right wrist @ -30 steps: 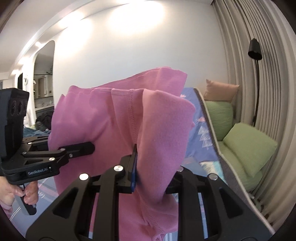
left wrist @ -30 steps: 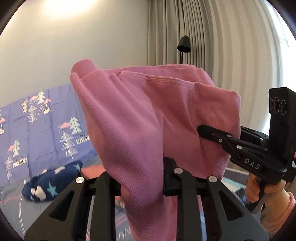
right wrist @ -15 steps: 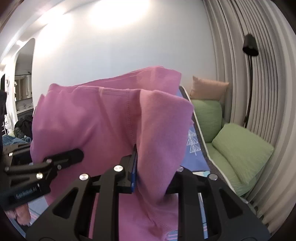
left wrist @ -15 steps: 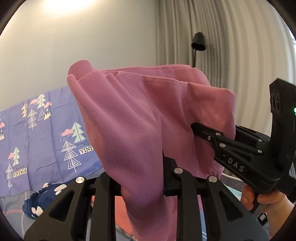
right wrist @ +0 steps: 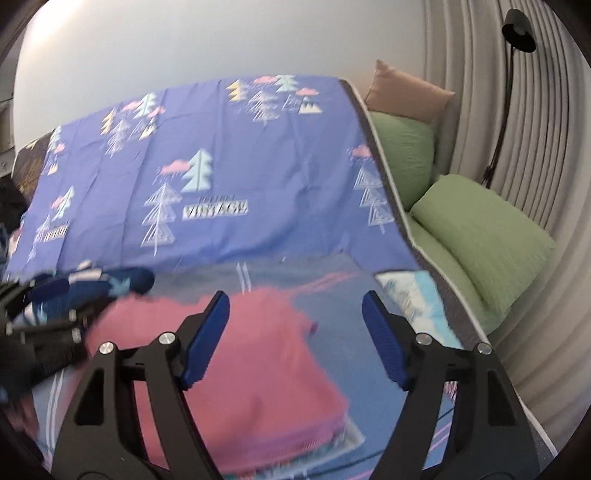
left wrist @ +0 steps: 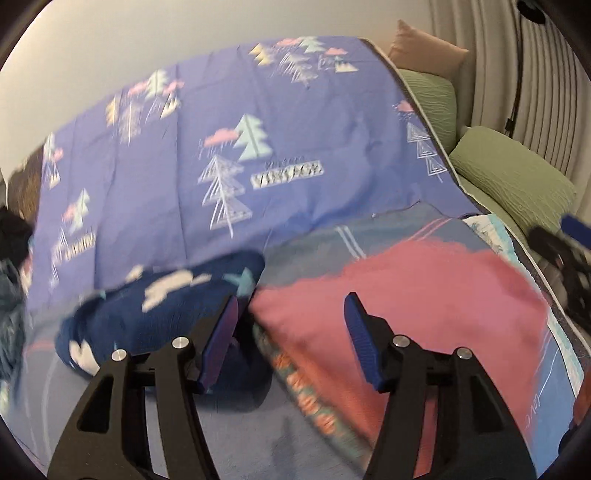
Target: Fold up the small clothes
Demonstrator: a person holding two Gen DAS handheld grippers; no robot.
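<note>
Pink garment (right wrist: 236, 373), folded, lies flat on the bed (right wrist: 373, 376), on top of what appears to be a stack of other folded pieces whose patterned edges show beneath it; the blur prevents telling them apart. Left gripper (left wrist: 290, 343): jaws apart and opening, nothing between the blue pads; in the left wrist view they hover above the near left corner of the pink garment (left wrist: 413, 310) without touching it. Right gripper (right wrist: 295, 339): jaws apart and opening, likewise empty, poised over the right part of the garment. Navy garment (left wrist: 159, 314) with pale shapes lies crumpled just beside the pink one, on its left. Purple sheet (right wrist: 258, 177), printed with trees and the word VINTAGE, rises behind the bed surface. Two green cushions (right wrist: 484, 236) and a tan cushion (right wrist: 406, 92) sit to the right, against a pleated curtain (right wrist: 476, 110); a black lamp (right wrist: 519, 26) stands before it. Both views are motion-blurred.
</note>
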